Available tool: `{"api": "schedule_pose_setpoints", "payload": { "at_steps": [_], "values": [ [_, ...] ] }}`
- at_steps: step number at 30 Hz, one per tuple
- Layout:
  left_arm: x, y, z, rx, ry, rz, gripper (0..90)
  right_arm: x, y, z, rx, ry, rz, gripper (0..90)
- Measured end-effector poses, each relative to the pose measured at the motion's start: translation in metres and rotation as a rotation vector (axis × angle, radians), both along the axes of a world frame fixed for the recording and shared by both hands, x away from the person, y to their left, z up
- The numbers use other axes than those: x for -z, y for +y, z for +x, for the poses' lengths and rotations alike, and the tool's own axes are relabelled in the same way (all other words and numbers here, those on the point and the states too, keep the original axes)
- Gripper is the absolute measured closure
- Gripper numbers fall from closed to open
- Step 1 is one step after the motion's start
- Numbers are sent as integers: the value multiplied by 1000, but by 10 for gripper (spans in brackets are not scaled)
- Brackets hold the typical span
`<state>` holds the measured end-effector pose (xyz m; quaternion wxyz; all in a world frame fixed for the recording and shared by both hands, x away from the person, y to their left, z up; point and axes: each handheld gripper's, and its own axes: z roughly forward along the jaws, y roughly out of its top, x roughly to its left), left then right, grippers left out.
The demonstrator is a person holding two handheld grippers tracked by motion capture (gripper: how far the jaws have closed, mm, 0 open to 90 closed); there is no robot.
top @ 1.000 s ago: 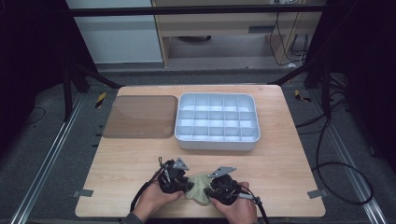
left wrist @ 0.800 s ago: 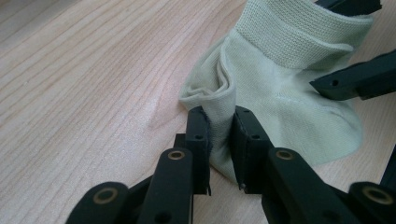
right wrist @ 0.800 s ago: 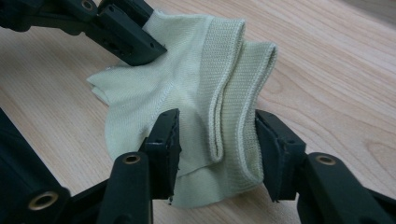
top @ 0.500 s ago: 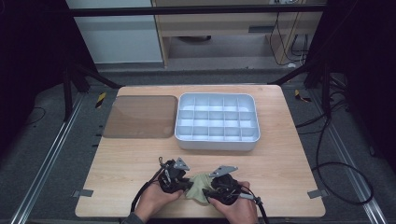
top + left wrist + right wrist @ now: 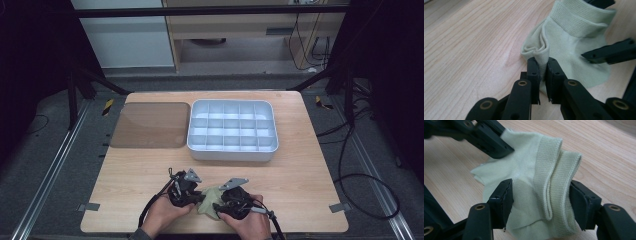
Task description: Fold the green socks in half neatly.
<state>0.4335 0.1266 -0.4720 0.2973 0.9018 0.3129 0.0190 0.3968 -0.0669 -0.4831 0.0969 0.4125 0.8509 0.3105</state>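
Observation:
A pale green knitted sock (image 5: pixel 210 196) with a ribbed cuff lies bunched near the table's front edge, between both hands. My left gripper (image 5: pixel 543 66) is shut on a thin upright fold of it (image 5: pixel 571 30). My right gripper (image 5: pixel 541 186) faces it from the other side. Its jaws have just been opening and now stand apart, with the folded ribbed cuff (image 5: pixel 554 170) loosely between them. In the high view the left gripper (image 5: pixel 199 195) and the right gripper (image 5: pixel 218 202) nearly meet over the sock.
A white tray (image 5: pixel 232 155) divided into several compartments stands at the table's middle back. A brown translucent mat (image 5: pixel 152 125) lies to its left. Bare wooden tabletop (image 5: pixel 300 190) surrounds the hands, and cables trail off the front edge.

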Motion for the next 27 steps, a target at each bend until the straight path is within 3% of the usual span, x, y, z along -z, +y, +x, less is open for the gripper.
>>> {"api": "schedule_pose_setpoints", "payload": {
  "at_steps": [7, 13, 15, 27],
  "values": [
    [-16, 0, -9, 32, -25, -2, 824, 3, 4, 1, -9, -11, -30, 403],
    [-22, -5, -15, 69, -16, -23, 827, 4, 5, 2, -8, -18, -31, 416],
    [-23, -8, -17, 72, -27, -10, 827, 5, 5, 3, -11, -16, -27, 417],
    [-23, 2, -11, 38, -28, 3, 829, -1, -6, -2, -5, -15, 11, 394]
  ]
}}
